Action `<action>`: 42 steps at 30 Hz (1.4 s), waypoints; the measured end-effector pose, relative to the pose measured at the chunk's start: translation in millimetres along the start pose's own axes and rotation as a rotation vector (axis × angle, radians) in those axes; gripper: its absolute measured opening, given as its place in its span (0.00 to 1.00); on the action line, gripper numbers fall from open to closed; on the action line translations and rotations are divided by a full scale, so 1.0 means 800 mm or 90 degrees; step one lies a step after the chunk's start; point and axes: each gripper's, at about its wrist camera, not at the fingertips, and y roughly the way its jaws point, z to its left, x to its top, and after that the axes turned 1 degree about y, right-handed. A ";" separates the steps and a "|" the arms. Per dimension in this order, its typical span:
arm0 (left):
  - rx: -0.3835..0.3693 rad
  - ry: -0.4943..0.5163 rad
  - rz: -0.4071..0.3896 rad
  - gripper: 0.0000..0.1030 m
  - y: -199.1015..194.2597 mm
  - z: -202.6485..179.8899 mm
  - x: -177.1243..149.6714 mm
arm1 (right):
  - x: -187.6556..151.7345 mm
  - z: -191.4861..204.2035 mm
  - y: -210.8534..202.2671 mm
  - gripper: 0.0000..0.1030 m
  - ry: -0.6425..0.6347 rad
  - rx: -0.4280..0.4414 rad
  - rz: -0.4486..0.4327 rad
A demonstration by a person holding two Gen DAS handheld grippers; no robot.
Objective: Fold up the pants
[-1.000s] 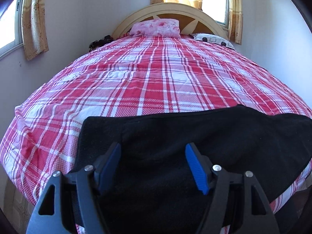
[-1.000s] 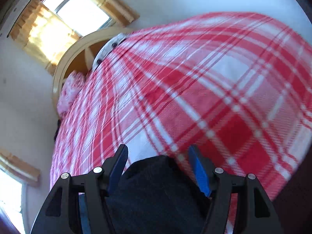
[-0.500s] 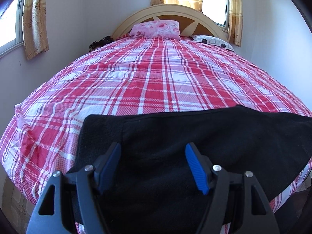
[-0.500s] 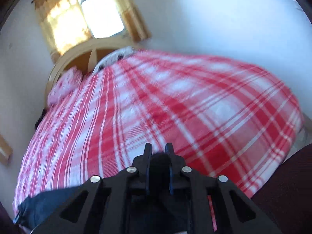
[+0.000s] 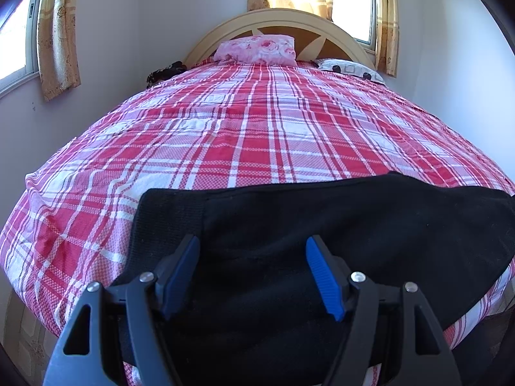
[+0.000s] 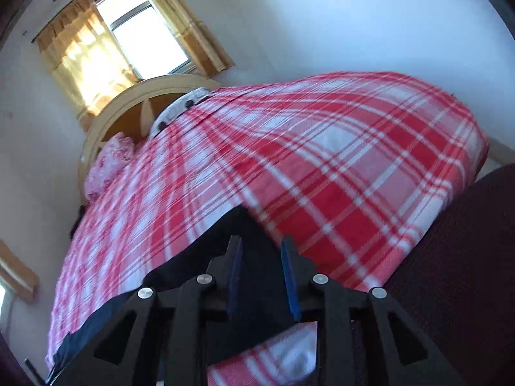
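left hand-held gripper (image 5: pixel 252 273) apart over pants (image 5: pixel 354 225) | right hand-held gripper (image 6: pixel 261 273) opening, cloth between | risk: hem slips, fold sags on bed (image 5: pixel 257 135)

Black pants (image 5: pixel 338 225) lie on a bedspread (image 5: pixel 257 141) checked in red, pink and white. One pillow (image 5: pixel 257 50) is pink with a rose print, another pillow (image 5: pixel 351 68) white with black spots. The headboard (image 5: pixel 276 21) is cream over brown, the curtains (image 5: pixel 58 41) golden yellow, the gripper pads (image 5: pixel 322 278) blue on black fingers
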 end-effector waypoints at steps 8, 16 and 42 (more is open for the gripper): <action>0.004 0.010 -0.002 0.69 -0.001 -0.002 -0.001 | -0.028 -0.007 0.035 0.19 -0.017 -0.081 0.082; 0.015 0.021 -0.012 0.70 -0.008 -0.004 -0.004 | -0.015 -0.018 0.023 0.18 -0.006 -0.131 0.048; 0.046 0.033 -0.021 0.89 -0.007 0.006 -0.003 | -0.001 0.063 0.087 0.51 -0.068 -0.057 0.036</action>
